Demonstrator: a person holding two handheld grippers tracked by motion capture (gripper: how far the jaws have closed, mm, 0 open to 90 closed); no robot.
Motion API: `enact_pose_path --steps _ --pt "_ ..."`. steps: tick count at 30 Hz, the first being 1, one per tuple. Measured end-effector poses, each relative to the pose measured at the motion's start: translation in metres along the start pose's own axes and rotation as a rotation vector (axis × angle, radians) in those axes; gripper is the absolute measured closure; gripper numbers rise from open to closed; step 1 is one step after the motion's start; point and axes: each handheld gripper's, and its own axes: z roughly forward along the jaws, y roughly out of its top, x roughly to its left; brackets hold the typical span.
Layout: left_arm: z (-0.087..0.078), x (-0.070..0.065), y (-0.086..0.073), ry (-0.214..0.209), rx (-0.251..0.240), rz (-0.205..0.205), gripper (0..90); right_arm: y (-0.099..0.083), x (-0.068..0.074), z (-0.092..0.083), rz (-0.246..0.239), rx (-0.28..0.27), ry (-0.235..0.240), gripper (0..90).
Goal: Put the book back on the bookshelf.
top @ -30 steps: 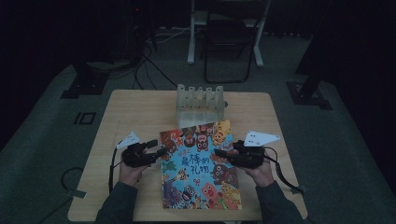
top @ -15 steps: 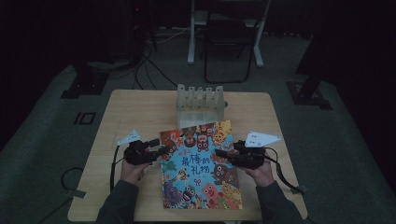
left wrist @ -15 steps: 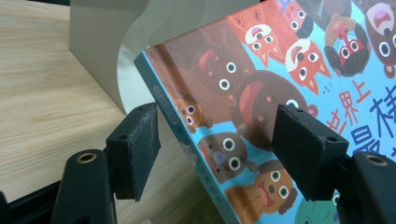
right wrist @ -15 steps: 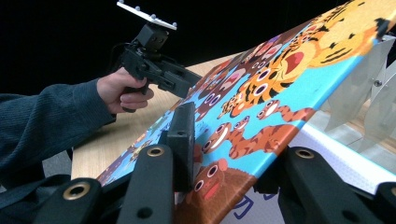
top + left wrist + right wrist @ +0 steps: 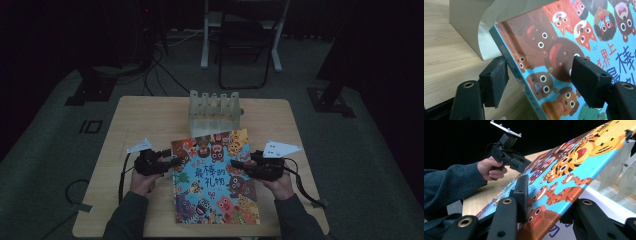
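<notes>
A picture book (image 5: 215,180) with a bright cover of cartoon animals lies in the middle of the wooden table (image 5: 145,120). Its far end is raised against a white rack (image 5: 212,107). My left gripper (image 5: 176,161) is at the book's left edge. In the left gripper view its jaws (image 5: 540,72) stand open, well apart, with the spine of the book (image 5: 564,45) running between them. My right gripper (image 5: 235,163) is at the right edge. There one jaw presses on the tilted cover (image 5: 574,170) and the other sits under the book, so this gripper (image 5: 546,202) is shut on it.
The rack (image 5: 474,25) stands just behind the book, and its slanted white ribs (image 5: 621,170) are close to the lifted corner. Bare wood lies to the left and right of the hands. Chair legs and cables are on the dark floor beyond the table.
The left gripper has edged slightly up to the book's left edge. The book and the right gripper have hardly moved.
</notes>
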Motion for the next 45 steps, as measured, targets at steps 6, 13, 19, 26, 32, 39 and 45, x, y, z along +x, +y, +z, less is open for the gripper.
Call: enact_pose_path --steps 6,13,19,26,32,39,45 --pt "-0.002 -0.006 0.002 0.017 -0.004 0.019 31.3 0.001 0.0 -0.003 -0.007 -0.003 0.003 66.5" --pt "-0.003 -0.011 0.003 0.034 -0.005 0.033 31.3 0.003 0.001 -0.005 -0.012 0.003 0.003 66.5" --pt "-0.004 -0.018 0.007 0.053 -0.013 0.054 31.3 0.004 0.001 -0.008 -0.014 0.002 0.008 66.8" --pt "-0.007 -0.028 0.015 0.051 -0.036 0.081 31.5 0.005 -0.002 -0.016 -0.011 0.004 0.012 67.5" --pt "-0.011 -0.033 0.019 0.039 -0.065 0.092 33.5 0.003 -0.005 -0.02 -0.005 0.016 0.004 66.6" --pt "-0.017 -0.04 0.022 0.036 -0.095 0.115 37.6 0.0 -0.007 -0.023 0.003 0.003 -0.029 65.0" --pt "-0.021 -0.049 0.028 0.031 -0.114 0.144 41.6 0.001 -0.01 -0.03 0.004 -0.008 -0.037 66.1"
